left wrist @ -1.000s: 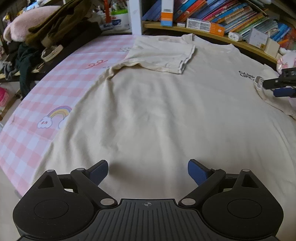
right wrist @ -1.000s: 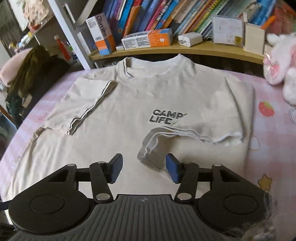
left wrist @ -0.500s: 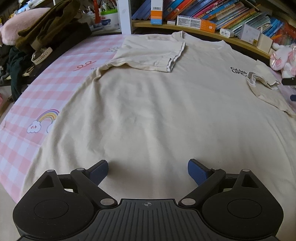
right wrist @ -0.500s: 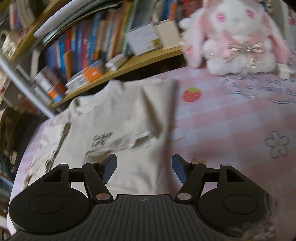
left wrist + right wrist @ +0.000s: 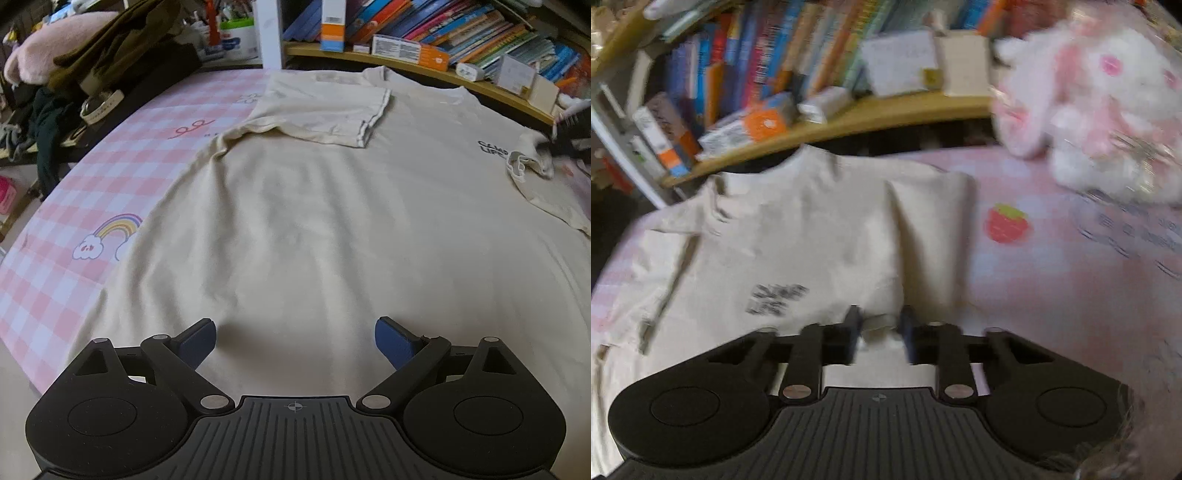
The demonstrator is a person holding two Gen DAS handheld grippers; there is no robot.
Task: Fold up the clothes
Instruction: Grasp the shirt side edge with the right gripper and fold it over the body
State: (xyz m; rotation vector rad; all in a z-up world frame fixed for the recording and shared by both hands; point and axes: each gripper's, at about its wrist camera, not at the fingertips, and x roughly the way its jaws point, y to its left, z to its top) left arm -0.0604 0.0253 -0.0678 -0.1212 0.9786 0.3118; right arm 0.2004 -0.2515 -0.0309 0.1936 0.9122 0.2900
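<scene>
A beige T-shirt [image 5: 332,221] with a black print lies flat, front up, on a pink checked tablecloth [image 5: 92,192]. One sleeve [image 5: 325,107] is folded in over the chest at the far left. My left gripper [image 5: 295,339] hovers open just above the shirt's lower part, nothing between its fingers. In the blurred right wrist view, the shirt [image 5: 812,229] fills the left half. My right gripper [image 5: 879,325] has its fingers drawn close with the hem of the other folded sleeve [image 5: 528,162] between them. That gripper [image 5: 565,136] also shows at the left wrist view's right edge.
A bookshelf [image 5: 424,48] full of books and boxes runs along the far edge behind the collar. Dark clothes [image 5: 110,48] are piled at the far left. A pink and white plush rabbit [image 5: 1100,110] sits on the cloth right of the shirt. Bare tablecloth [image 5: 1052,277] lies beside the shirt's right side.
My right gripper swung away towards the plush rabbit, then came back to the folded sleeve, and its fingers closed in on the hem. My left gripper stayed open and barely moved.
</scene>
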